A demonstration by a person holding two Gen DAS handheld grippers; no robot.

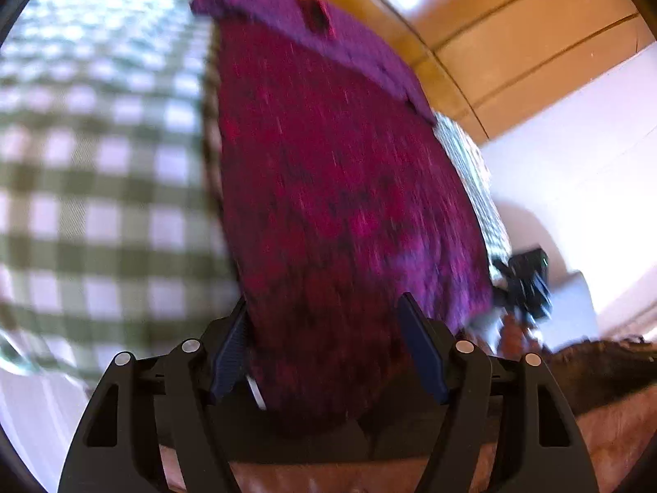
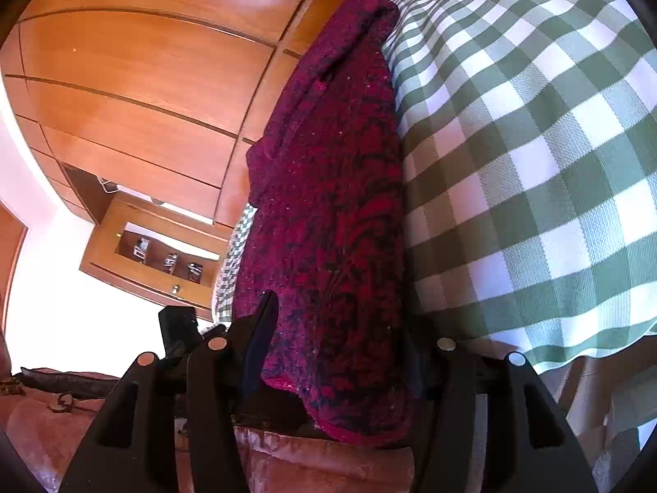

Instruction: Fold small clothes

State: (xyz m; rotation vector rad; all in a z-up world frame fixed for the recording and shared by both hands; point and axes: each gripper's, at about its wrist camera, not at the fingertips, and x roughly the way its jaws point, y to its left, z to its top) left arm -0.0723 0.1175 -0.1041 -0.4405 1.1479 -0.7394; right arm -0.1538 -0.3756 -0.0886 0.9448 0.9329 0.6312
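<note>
Left gripper (image 1: 328,353): seen at 6 o'clock of the left wrist view; its two blue-padded fingers (image 1: 423,353) are set against either side of the magenta garment (image 1: 336,189), whose near hem fills the gap between them. The cloth is judged to be clamped, though the picture is blurred.

Right gripper (image 2: 341,341): at 6 o'clock of the right wrist view; the same garment (image 2: 332,205) is bunched between its jaws, the left finger (image 2: 263,320) pressed on the fabric, the right finger hidden behind the cloth. It is taken as gripped.

Garment: a dark red and magenta knit with black mottling, stretched from each gripper toward 12 o'clock, with a plain purple band (image 1: 312,28) across the far end in the left view.

Checked cloth (image 2: 534,156): a green and white spread, lying under and beside the garment, at 9 o'clock in the left view (image 1: 90,189) and at 3 o'clock in the right.

Wooden cabinetry (image 2: 131,94): orange panels at 10 o'clock in the right view, at 1 o'clock in the left (image 1: 513,28).

Other gripper (image 1: 525,287): glimpsed dark and blurred at 4 o'clock in the left view.
</note>
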